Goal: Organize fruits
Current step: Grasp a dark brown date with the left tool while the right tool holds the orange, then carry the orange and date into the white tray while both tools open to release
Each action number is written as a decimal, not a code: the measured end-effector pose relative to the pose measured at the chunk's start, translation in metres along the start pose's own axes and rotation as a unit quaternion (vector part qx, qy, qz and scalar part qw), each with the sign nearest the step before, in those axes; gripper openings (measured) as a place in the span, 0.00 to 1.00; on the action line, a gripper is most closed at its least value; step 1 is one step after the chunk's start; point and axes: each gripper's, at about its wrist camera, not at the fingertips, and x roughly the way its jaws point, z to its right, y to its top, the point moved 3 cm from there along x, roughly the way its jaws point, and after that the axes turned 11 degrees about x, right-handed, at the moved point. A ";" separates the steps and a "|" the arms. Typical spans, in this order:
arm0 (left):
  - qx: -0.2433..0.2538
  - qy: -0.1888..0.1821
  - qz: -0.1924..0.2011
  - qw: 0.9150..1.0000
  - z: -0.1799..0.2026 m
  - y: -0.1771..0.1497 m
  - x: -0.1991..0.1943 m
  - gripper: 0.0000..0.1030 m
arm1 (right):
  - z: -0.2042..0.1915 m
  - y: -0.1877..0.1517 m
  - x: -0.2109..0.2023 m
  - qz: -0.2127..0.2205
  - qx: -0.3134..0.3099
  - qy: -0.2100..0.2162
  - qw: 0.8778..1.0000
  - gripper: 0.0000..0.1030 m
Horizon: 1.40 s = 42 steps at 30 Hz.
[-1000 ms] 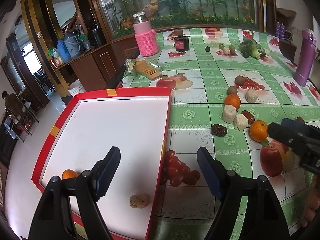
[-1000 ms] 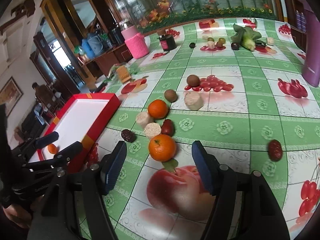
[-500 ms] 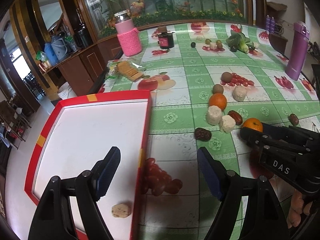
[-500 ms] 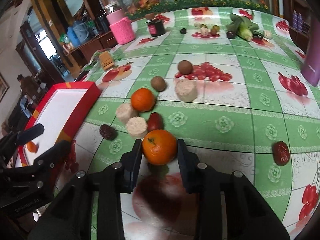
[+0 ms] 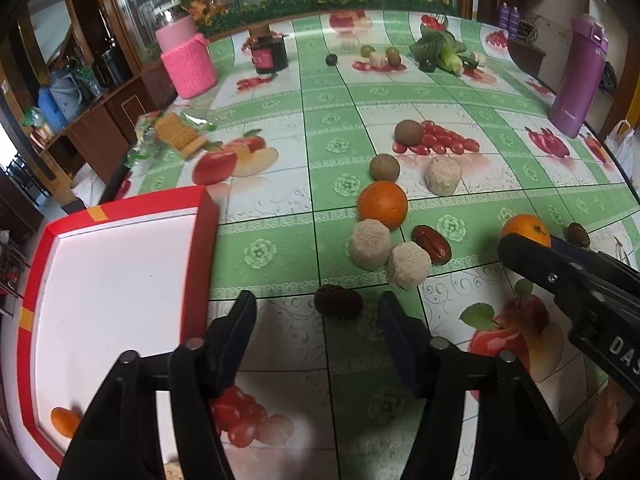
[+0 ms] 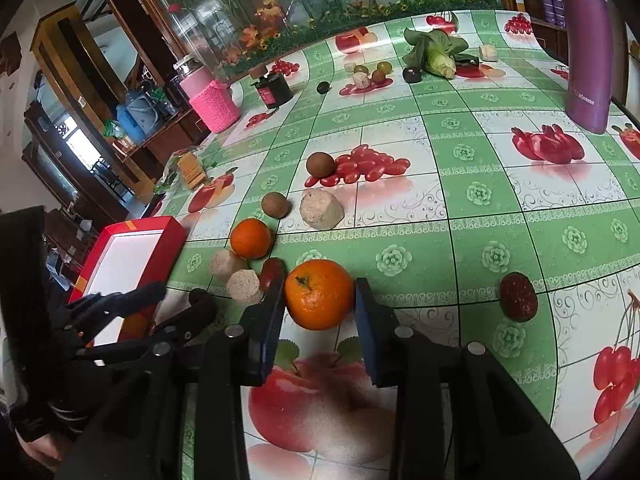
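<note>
In the right wrist view my right gripper (image 6: 320, 308) is shut on an orange (image 6: 319, 294) above a printed apple; I cannot tell if it is off the cloth. The left wrist view shows that orange (image 5: 526, 230) at the right. My left gripper (image 5: 318, 318) is open, low over the table just right of the red tray (image 5: 200, 248), with a dark date (image 5: 338, 301) lying between its tips. One orange (image 5: 64, 422) lies in the tray's near corner. A second loose orange (image 5: 382, 204), two kiwis (image 5: 385, 167), a red date (image 5: 432, 238) and beige cakes (image 5: 370, 244) lie beyond.
A purple bottle (image 5: 580, 76) stands at the far right, with a pink jar (image 5: 186, 60) and a dark jar (image 5: 268, 52) at the back. Greens with corn (image 5: 440, 54) lie at the far edge. A cracker packet (image 5: 176, 136) rests near the left edge. Another date (image 6: 518, 297) lies to the right.
My right gripper went from open to shut on the orange. My left gripper moved right, from over the tray to over the table by the dark date.
</note>
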 end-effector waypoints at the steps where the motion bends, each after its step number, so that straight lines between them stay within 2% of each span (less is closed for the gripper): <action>1: 0.000 -0.005 -0.003 1.000 0.001 0.000 0.003 0.49 | 0.000 0.000 0.000 0.000 0.000 0.000 1.000 0.36; 6: -0.010 -0.042 0.006 0.999 0.001 0.001 0.008 0.27 | 0.000 -0.001 0.003 -0.004 0.000 0.000 1.000 0.36; 7: -0.008 -0.047 0.008 0.999 0.003 0.001 0.008 0.25 | 0.000 -0.001 0.003 -0.004 -0.001 0.000 1.000 0.36; 14: -0.011 -0.045 0.027 0.999 0.002 -0.005 -0.008 0.24 | -0.002 0.000 0.001 0.009 -0.005 0.003 1.000 0.36; 20: -0.021 -0.033 0.077 0.996 -0.009 -0.018 -0.053 0.24 | -0.009 0.000 -0.008 0.035 -0.019 0.016 0.999 0.36; 25: -0.044 -0.001 0.108 0.993 -0.032 -0.041 -0.084 0.24 | -0.025 -0.006 -0.009 0.035 -0.039 0.030 0.998 0.36; 29: -0.073 0.025 0.109 0.991 -0.061 -0.061 -0.091 0.24 | -0.052 -0.021 -0.002 0.015 -0.053 0.058 0.997 0.36; 35: -0.112 0.069 0.095 0.987 -0.097 -0.092 -0.091 0.24 | -0.128 -0.054 0.009 -0.010 -0.123 0.103 0.987 0.36; 38: -0.125 0.086 0.089 0.984 -0.109 -0.107 -0.090 0.24 | -0.160 -0.067 0.015 -0.017 -0.159 0.110 0.981 0.36; 42: -0.139 0.087 0.076 0.984 -0.117 -0.123 -0.085 0.24 | -0.186 -0.083 0.028 -0.033 -0.189 0.109 0.975 0.36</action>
